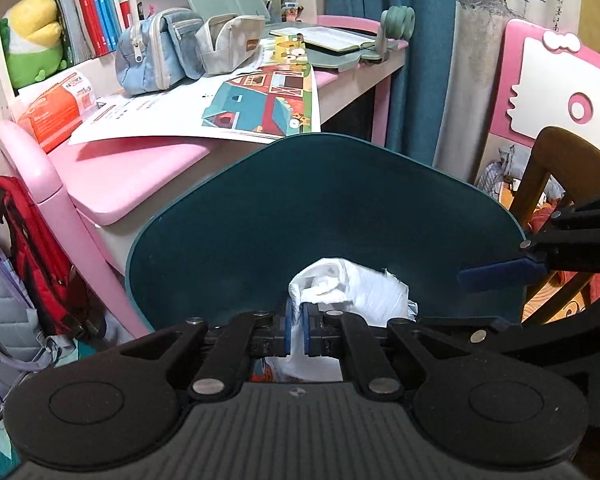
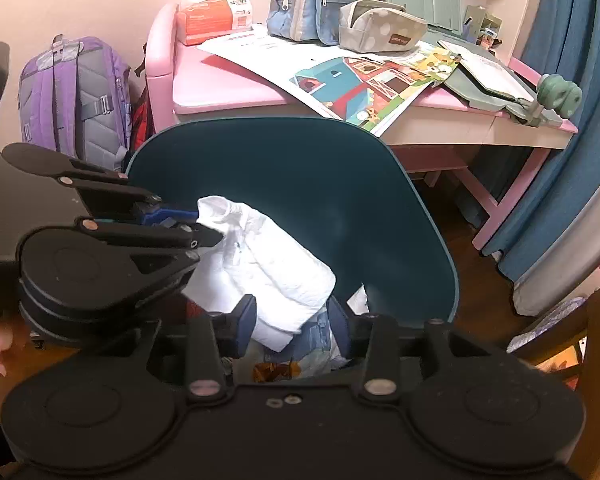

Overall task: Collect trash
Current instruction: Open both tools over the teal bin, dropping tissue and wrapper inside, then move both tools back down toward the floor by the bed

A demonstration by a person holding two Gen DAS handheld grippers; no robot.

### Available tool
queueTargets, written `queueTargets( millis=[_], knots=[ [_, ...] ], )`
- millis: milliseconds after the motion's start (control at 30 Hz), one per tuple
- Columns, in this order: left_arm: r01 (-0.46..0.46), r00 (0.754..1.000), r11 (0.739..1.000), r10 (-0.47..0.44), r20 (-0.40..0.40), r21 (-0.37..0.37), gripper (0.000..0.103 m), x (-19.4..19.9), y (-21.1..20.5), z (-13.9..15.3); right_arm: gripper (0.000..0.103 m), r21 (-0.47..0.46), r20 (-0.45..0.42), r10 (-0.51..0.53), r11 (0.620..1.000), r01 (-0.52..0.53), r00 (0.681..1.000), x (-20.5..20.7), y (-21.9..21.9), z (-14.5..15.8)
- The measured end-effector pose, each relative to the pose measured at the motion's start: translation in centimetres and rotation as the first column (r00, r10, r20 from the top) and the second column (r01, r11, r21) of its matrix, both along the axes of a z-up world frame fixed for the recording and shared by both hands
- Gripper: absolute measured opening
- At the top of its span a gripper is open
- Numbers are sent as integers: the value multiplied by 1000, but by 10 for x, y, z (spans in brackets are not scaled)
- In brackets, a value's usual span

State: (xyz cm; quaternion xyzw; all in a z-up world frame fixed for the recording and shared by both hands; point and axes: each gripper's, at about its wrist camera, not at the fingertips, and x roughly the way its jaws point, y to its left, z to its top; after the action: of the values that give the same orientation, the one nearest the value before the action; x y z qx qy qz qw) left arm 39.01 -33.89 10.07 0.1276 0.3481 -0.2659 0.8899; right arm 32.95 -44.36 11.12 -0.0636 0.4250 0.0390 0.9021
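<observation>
Pinching the crumpled white tissue wad (image 1: 352,284) over the dark teal plastic bin (image 1: 320,208), the left hand-held gripper (image 1: 297,320) is clamped — the right hand-held gripper (image 2: 292,328) stands half open, gripping nothing.

The raised lid (image 2: 292,184) stands before the desk (image 2: 228,92); the crumpled paper (image 2: 268,264) hangs in front of the lid, above the bin's contents; on the desk lie a poster (image 2: 360,84) and two pouches (image 2: 340,16); a backpack (image 2: 76,96) sits left of it.
</observation>
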Motion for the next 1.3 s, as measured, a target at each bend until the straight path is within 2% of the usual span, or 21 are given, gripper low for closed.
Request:
queueTargets(
  millis=[67, 100, 133, 167, 233, 267, 433, 600, 900, 1000, 1100, 1300],
  knots=[
    [-3, 1000, 1000, 3, -8, 3, 10, -2, 2, 0, 44, -7, 0, 2, 1000, -2, 1000, -3, 2, 1],
    [-4, 1000, 1000, 4, -11, 9, 17, -2, 3, 0, 46, -8, 2, 2, 1000, -2, 1000, -5, 3, 1],
    [-8, 1000, 1000, 8, -11, 16, 28, -3, 5, 0, 47, -9, 4, 2, 1000, -2, 1000, -8, 4, 2],
    [-14, 1000, 1000, 14, -6, 19, 35, -5, 7, 1, 47, -12, 7, 4, 1000, -3, 1000, -10, 5, 3],
    [-27, 999, 1000, 26, 22, 13, 67, -9, 11, 4, 48, -11, 17, 6, 1000, -6, 1000, -17, 7, 6],
    [-28, 999, 1000, 28, 42, 2, 69, -13, 13, 6, 49, -10, 23, 5, 1000, -5, 1000, -19, 8, 8],
    [-17, 998, 1000, 18, 68, -19, 70, -28, 22, 20, 51, 2, 65, 18, 1000, -18, 998, -38, 14, 23],
    [-26, 995, 998, 31, 99, -55, 70, -50, 47, 37, 52, 2, 113, 73, 997, -74, 991, -62, 33, 41],
    [-92, 981, 994, 101, 168, -61, 72, -98, 120, 51, 54, 21, 177, 234, 970, -241, 956, -96, 98, 55],
    [-122, 974, 991, 131, 183, -60, 72, -113, 151, 53, 54, 23, 193, 300, 950, -310, 934, -105, 128, 53],
    [-156, 969, 985, 167, 181, -73, 79, -127, 182, 50, 55, 19, 190, 362, 928, -372, 913, -108, 161, 45],
    [-238, 955, 968, 249, 159, -85, 79, -151, 252, 32, 55, 41, 152, 471, 876, -481, 869, -103, 231, 13]
  ],
)
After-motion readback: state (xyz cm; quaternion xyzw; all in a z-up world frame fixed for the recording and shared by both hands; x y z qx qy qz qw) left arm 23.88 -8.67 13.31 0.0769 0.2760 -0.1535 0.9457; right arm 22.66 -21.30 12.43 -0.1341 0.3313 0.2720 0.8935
